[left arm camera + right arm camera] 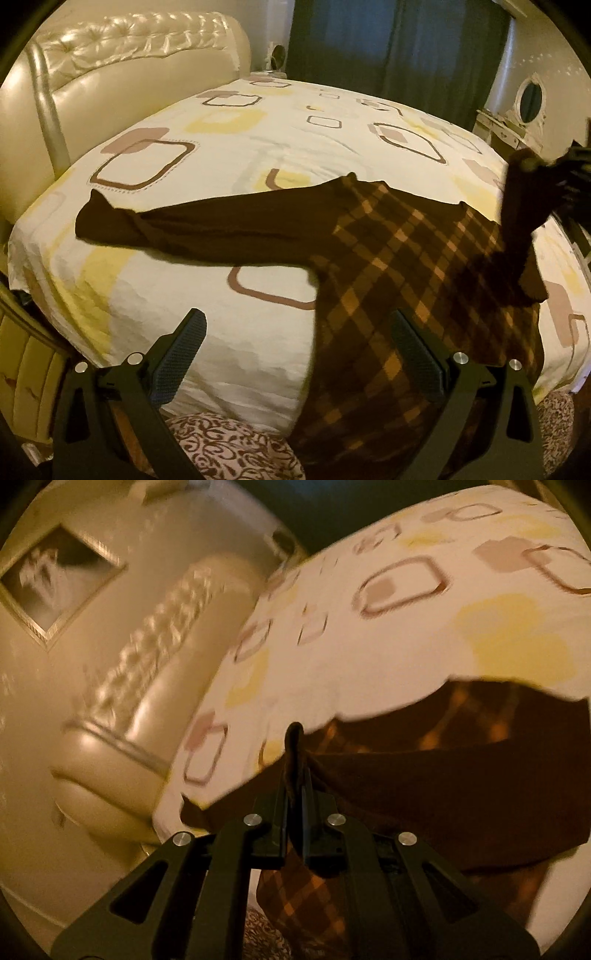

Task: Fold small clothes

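A brown garment with an orange-checked body (413,280) and plain dark sleeves lies on the bed. Its left sleeve (177,225) lies stretched out flat toward the headboard. My left gripper (299,343) is open and empty, held above the garment's lower left edge. My right gripper (295,771) is shut on the right sleeve (443,797) and holds it lifted off the bed; in the left wrist view that gripper (557,173) shows at the far right with the sleeve (517,221) hanging from it. The checked body also shows in the right wrist view (299,897).
The bed sheet (258,147) is white with yellow and brown squares. A padded cream headboard (122,77) stands at the left. Dark curtains (399,44) and a white dresser with an oval mirror (528,99) are behind. A patterned cloth (229,450) lies at the near edge.
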{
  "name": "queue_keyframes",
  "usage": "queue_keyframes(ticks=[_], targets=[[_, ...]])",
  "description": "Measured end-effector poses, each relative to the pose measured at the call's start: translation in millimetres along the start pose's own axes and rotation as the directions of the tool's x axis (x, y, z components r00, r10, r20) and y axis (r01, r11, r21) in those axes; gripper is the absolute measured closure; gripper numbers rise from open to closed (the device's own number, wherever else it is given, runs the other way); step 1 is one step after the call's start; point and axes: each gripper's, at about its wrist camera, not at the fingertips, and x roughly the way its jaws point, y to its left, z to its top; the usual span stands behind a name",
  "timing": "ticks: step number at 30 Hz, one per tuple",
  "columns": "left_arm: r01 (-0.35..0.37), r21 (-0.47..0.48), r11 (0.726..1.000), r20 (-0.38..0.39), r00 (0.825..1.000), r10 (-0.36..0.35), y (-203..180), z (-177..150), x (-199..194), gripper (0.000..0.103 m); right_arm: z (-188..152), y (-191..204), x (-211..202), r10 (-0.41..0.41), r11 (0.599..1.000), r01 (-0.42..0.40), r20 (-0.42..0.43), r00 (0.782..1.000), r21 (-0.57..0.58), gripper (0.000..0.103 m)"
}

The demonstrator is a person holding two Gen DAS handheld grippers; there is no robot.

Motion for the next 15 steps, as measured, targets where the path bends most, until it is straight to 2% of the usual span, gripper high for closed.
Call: queue_keyframes(ticks=[5, 8, 15], targets=[[0.007, -0.036, 0.999, 0.000, 1.000, -0.007, 12, -3, 0, 0.004, -32, 30, 71, -0.059, 0.996, 0.050, -0.114, 0.992, -0.073, 0.098], [0.018, -0.053, 0.998, 0.003, 1.000, -0.018, 16, -3, 0, 0.004, -50, 42, 107, -0.108, 0.990, 0.089, -0.172, 0.979, -0.112, 0.098], [0.041, -0.075, 0.996, 0.003, 0.999, -0.040, 20, -4, 1, 0.004, -78, 54, 155, -0.151, 0.983, 0.118, -0.250, 0.956, -0.144, 0.098]])
